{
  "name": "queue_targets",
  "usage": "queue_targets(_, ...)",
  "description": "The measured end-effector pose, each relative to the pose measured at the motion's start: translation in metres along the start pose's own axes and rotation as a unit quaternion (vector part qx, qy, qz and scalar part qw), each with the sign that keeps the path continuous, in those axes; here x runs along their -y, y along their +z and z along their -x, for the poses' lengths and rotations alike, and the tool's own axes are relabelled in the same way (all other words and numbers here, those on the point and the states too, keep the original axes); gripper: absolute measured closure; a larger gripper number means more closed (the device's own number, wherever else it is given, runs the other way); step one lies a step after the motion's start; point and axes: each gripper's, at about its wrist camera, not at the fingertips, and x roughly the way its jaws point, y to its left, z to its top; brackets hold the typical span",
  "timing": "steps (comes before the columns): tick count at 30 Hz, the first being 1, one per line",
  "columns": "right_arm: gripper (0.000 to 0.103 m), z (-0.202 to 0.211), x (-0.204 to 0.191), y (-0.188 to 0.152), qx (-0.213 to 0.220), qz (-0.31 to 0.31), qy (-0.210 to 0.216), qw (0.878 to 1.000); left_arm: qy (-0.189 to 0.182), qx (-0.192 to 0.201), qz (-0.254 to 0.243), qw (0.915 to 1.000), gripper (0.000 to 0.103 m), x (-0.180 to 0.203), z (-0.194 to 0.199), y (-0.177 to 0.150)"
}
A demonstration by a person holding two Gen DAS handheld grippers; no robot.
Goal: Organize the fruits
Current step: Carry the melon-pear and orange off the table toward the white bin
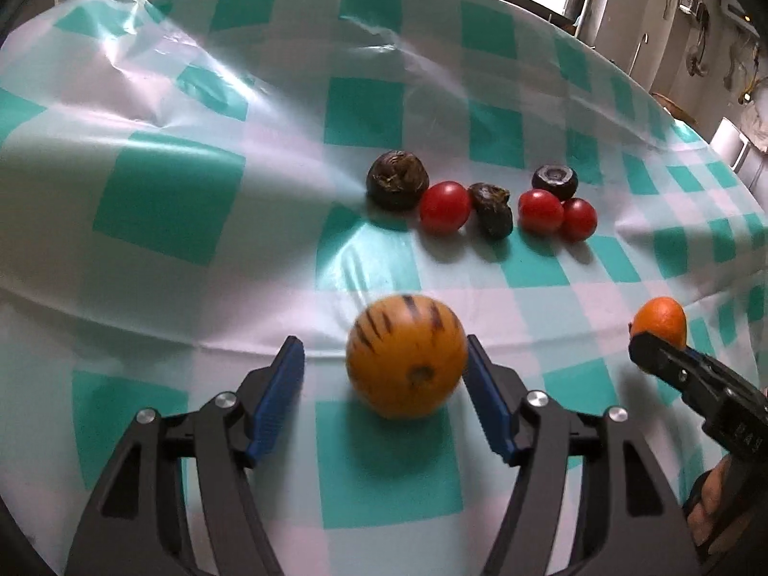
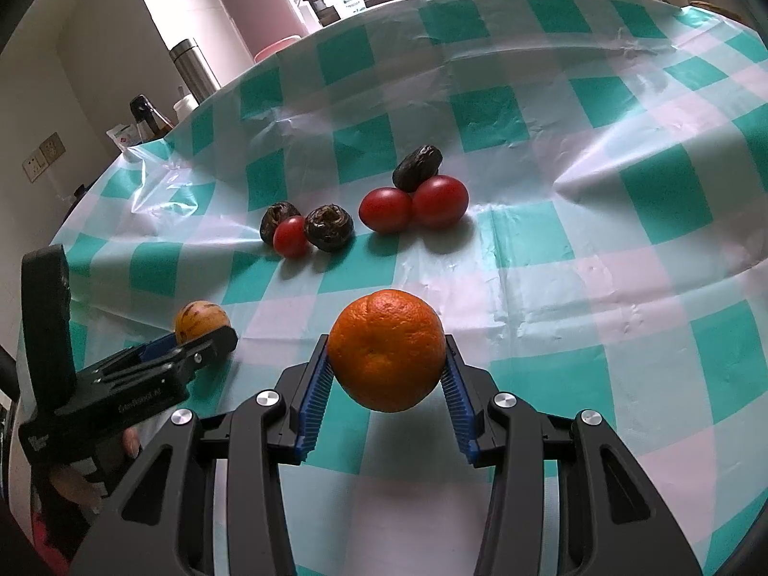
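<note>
Blue-padded left gripper (image 1: 384, 384) stands apart around a striped yellow fruit (image 1: 406, 356) on the checked tablecloth (image 1: 168, 192), its left pad clear. The right gripper (image 2: 388, 370) clamps an orange (image 2: 387, 349) held above the cloth. Beyond lie three tomatoes (image 1: 444, 207) among dark wrinkled fruits (image 1: 397, 179); only the right view shows a pink flask (image 2: 259, 5) past the far edge.

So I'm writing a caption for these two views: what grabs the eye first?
The orange clamped in the right gripper, low and central in its own view. Next, the striped yellow-orange fruit between the left gripper's open blue pads. Behind both, cherry tomatoes and dark wrinkled fruits cluster mid-table on the green checked tablecloth.
</note>
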Motion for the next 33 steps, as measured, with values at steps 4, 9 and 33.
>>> queue_targets(4,0.058,-0.001,0.0,0.0,0.0,0.0,-0.001,1.0,-0.005,0.003,-0.007,1.0,0.052,0.001,0.001,0.001)
queue_targets(9,0.058,0.0,0.0,0.0,0.002,-0.001,0.0,1.0,-0.011,0.02,-0.009,0.9997,0.059,0.004,0.011,-0.005)
queue_targets(33,0.059,0.095,-0.034,-0.064,0.028,0.041,0.003,0.999,-0.035,0.122,0.036,0.9913,0.059,0.008,0.14,-0.103)
